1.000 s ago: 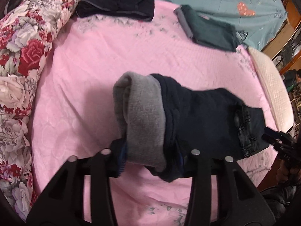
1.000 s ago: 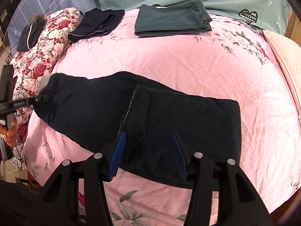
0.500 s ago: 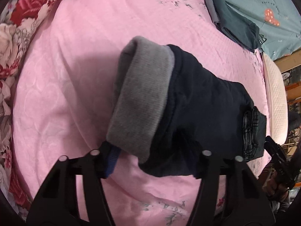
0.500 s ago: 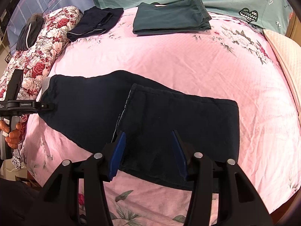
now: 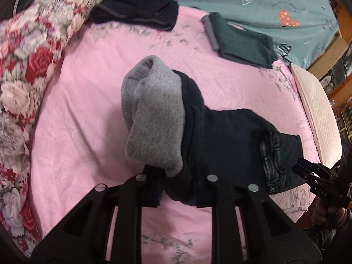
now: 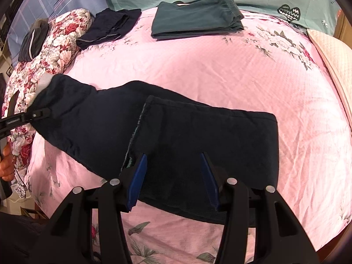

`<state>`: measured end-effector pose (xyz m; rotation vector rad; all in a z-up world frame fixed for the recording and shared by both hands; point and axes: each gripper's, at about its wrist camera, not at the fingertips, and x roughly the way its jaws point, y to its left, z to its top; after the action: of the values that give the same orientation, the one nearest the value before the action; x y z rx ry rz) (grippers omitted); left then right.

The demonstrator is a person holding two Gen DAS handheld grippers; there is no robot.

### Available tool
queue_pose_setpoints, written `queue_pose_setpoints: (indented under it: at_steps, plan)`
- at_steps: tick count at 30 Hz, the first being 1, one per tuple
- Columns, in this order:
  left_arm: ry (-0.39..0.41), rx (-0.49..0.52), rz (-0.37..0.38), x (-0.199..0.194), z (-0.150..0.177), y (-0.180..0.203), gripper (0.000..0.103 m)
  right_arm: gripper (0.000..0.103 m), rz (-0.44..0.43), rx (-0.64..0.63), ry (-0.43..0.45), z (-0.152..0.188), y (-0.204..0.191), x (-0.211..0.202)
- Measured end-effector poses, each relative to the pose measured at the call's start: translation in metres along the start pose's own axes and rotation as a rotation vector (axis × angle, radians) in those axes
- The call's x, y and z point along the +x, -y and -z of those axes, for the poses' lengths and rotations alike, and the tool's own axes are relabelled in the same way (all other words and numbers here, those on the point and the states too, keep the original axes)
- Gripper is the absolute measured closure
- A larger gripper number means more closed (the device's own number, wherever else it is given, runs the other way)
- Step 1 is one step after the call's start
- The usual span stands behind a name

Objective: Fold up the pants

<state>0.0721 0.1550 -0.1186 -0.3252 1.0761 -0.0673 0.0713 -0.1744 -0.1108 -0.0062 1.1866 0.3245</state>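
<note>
Now my left tool [image 5: 176, 189] has just closed on the cuffed leg end of the pants [image 6: 198, 140], lifting it to fold over; the rest lies on the bed [image 6: 220, 70]. My right tool [image 6: 173, 176] stands half-wide above the waist, gripping nothing.

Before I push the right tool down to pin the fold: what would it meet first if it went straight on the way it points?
The dark navy pants. The right tool stands open just over their folded layer, near its left edge; the pink bedsheet lies underneath. How much gap remains is unclear.
</note>
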Motion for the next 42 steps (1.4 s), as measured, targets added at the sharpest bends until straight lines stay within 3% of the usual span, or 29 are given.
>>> queue_pose_setpoints:
  at_steps: [6,11,15,18,20,30,34,36,39,42]
  plan:
    - [0.081,0.144,0.045,-0.028,0.0,0.07,0.084,0.052,-0.001,0.058,0.017,0.002,0.022,-0.005]
    - [0.086,0.278,0.152,-0.032,0.005,0.151,0.084,0.052,0.004,0.096,0.036,0.011,0.044,-0.014]
    - [0.047,0.415,0.163,-0.008,0.022,0.223,0.084,0.052,0.014,0.156,0.051,0.022,0.075,-0.025]
    - [0.004,0.453,0.176,0.017,0.03,0.258,0.084,0.052,0.02,0.182,0.057,0.03,0.095,-0.031]
    - [-0.016,0.477,0.145,0.036,0.034,0.28,0.084,0.052,0.023,0.198,0.06,0.036,0.106,-0.034]
    - [-0.074,0.507,0.024,0.082,0.048,0.328,0.083,0.052,-0.004,0.24,0.05,0.052,0.149,-0.037]
    - [-0.101,0.534,0.009,0.09,0.058,0.344,0.073,0.052,-0.022,0.254,0.05,0.054,0.158,-0.035]
    - [-0.112,0.555,0.028,0.09,0.065,0.351,0.061,0.052,-0.017,0.265,0.049,0.054,0.163,-0.034]
    - [-0.103,0.551,0.1,0.078,0.067,0.357,0.053,0.052,-0.031,0.302,0.06,0.055,0.173,-0.037]
    - [-0.019,0.547,0.175,0.044,0.061,0.353,0.043,0.052,-0.03,0.338,0.091,0.055,0.18,-0.045]
